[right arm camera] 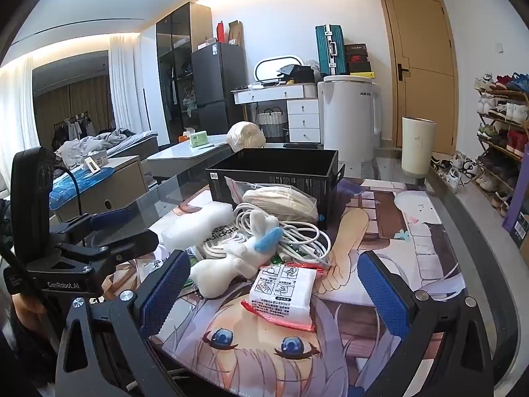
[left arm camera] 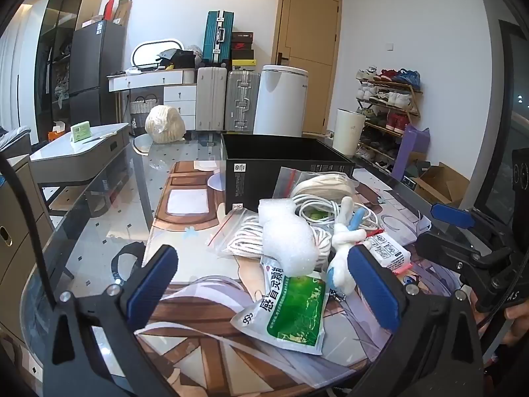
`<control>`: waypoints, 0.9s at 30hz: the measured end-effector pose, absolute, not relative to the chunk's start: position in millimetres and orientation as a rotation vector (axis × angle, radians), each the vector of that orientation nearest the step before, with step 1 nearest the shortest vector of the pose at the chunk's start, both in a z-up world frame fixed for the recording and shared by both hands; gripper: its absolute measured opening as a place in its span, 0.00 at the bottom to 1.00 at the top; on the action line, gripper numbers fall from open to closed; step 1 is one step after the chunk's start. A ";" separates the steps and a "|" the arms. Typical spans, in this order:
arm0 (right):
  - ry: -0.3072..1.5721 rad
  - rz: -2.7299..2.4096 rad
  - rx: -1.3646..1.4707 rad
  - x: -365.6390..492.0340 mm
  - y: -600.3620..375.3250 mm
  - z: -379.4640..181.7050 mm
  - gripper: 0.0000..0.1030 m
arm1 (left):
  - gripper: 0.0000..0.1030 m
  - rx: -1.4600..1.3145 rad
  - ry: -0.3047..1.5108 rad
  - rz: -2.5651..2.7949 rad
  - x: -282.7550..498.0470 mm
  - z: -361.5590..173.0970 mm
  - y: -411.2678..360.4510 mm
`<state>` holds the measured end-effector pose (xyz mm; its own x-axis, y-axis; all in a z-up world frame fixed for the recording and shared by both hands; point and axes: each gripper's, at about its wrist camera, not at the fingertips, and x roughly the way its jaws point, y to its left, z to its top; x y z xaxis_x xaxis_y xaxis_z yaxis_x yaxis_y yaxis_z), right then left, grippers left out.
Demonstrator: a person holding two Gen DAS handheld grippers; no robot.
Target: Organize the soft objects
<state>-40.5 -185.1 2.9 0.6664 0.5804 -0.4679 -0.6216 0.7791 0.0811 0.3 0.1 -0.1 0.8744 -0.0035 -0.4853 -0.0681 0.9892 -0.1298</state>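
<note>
Left wrist view: the left gripper (left arm camera: 264,284) has its blue-padded fingers (left arm camera: 153,279) spread as wide as they go, holding nothing. Between them lies a green and white printed sachet (left arm camera: 291,311) flat on the surface, with a crumpled white foam sheet (left arm camera: 286,235) overlapping its top edge. Just beside the right-hand finger a white plush rabbit with a blue ear (left arm camera: 345,244) lies on its side. Behind the foam sits a clear zip bag of white and dark striped cord (left arm camera: 241,235), and beyond that a tangle of white cable (left arm camera: 314,206) and a clear bag holding cream-coloured fabric (left arm camera: 325,182). An open black cardboard box (left arm camera: 284,168) stands at the back of the pile.

In the right wrist view, the right gripper (right arm camera: 272,292) is likewise fully spread and empty. A small white packet with printed pictograms and a red-edged bag (right arm camera: 284,292) lies between its fingers on the illustrated cartoon mat (right arm camera: 413,231) that covers the glass surface (right arm camera: 479,228). The left gripper shows at the left edge of this view, gripped by a person's hand (right arm camera: 28,307).
</note>
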 end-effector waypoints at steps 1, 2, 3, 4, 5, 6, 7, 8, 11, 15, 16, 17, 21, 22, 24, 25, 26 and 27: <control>0.497 0.679 -0.088 -40.5 -185.1 3.0 1.00 | 1.00 -0.143 0.502 0.034 0.2 -0.1 0.1; 0.499 0.679 -0.082 -40.4 -185.3 3.1 1.00 | 1.00 -0.141 0.496 0.036 0.0 0.1 0.1; 0.504 0.680 -0.084 -40.2 -185.1 3.0 1.00 | 1.00 -0.142 0.496 0.036 -0.1 0.2 0.2; 0.505 0.680 -0.085 -39.9 -184.9 2.9 1.00 | 1.00 -0.142 0.496 0.035 -0.2 0.3 0.4; 0.502 0.680 -0.084 -39.9 -185.0 2.9 1.00 | 1.00 -0.143 0.496 0.035 -0.2 0.3 0.7; 0.502 0.681 -0.087 -40.1 -184.9 3.0 1.00 | 1.00 -0.143 0.496 0.035 -0.1 0.4 1.1; 0.501 0.680 -0.086 -40.0 -184.9 3.0 1.00 | 1.00 -0.143 0.497 0.035 -0.1 0.4 1.6; 0.500 0.679 -0.086 -40.1 -185.0 3.0 1.00 | 1.00 -0.144 0.497 0.034 -0.1 0.5 2.2; 0.500 0.679 -0.088 -40.2 -184.9 3.0 1.00 | 1.00 -0.136 0.497 0.037 0.1 -0.1 -0.1; 0.498 0.679 -0.087 -40.2 -184.9 3.2 1.00 | 1.00 -0.134 0.498 0.036 0.1 -0.1 -0.1; 0.498 0.680 -0.087 -40.3 -184.9 3.2 1.00 | 1.00 -0.134 0.498 0.037 0.1 -0.1 -0.1; 0.499 0.680 -0.087 -40.2 -184.9 3.2 1.00 | 1.00 -0.134 0.498 0.036 0.1 -0.2 0.0; 0.500 0.681 -0.088 -38.4 -184.0 2.8 1.00 | 1.00 -0.133 0.498 0.037 0.1 -0.1 0.1; 0.501 0.682 -0.087 -39.8 -186.7 0.0 1.00 | 1.00 -0.133 0.498 0.038 0.0 -0.1 0.2; 0.501 0.680 -0.088 -39.0 -186.0 0.0 1.00 | 1.00 -0.134 0.499 0.036 -0.7 1.1 -0.2; 0.501 0.680 -0.088 -37.8 -184.7 -0.3 1.00 | 1.00 -0.133 0.499 0.036 -0.6 1.1 -0.3; 0.502 0.681 -0.089 -37.0 -185.7 0.0 1.00 | 1.00 -0.133 0.499 0.036 -0.5 1.1 -0.3; 0.500 0.681 -0.090 -37.0 -185.9 0.0 1.00 | 1.00 -0.132 0.500 0.036 -0.6 1.2 -0.3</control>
